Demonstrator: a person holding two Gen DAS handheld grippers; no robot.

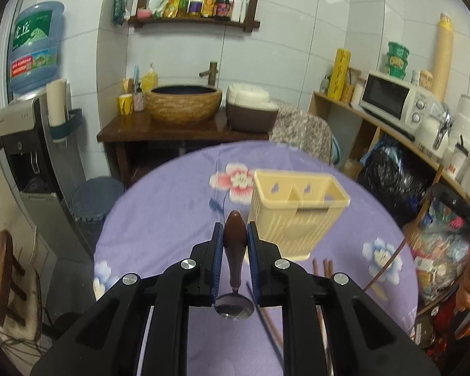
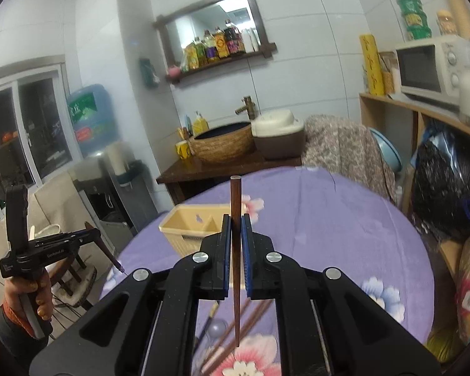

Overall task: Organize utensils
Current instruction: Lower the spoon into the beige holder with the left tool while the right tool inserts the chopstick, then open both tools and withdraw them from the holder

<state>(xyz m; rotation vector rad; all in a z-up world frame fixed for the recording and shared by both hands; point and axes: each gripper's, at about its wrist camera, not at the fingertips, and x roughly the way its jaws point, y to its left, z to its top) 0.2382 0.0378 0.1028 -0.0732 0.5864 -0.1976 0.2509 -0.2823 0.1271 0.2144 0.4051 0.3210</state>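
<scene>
My left gripper [image 1: 235, 230] is shut on a spoon [image 1: 234, 241] with a brown wooden handle, held above the purple flowered tablecloth [image 1: 172, 219]; its metal bowl hangs down toward me. A cream plastic utensil caddy [image 1: 297, 210] with two compartments stands just right of the gripper, empty as far as I see. My right gripper [image 2: 235, 224] is shut on one dark wooden chopstick [image 2: 236, 206], held upright above the table, with the caddy [image 2: 192, 230] to its left. More chopsticks [image 2: 235, 335] and a spoon [image 2: 217, 329] lie on the cloth below. The left gripper also shows in the right wrist view [image 2: 87, 238].
A round table under the purple cloth [image 2: 329, 235]. Behind it stand a wooden washstand with a basin [image 1: 185, 103], a water dispenser [image 1: 25, 144], a draped chair [image 1: 300, 131] and a shelf with a microwave [image 1: 391, 100]. Chopsticks [image 1: 326, 266] lie on the cloth.
</scene>
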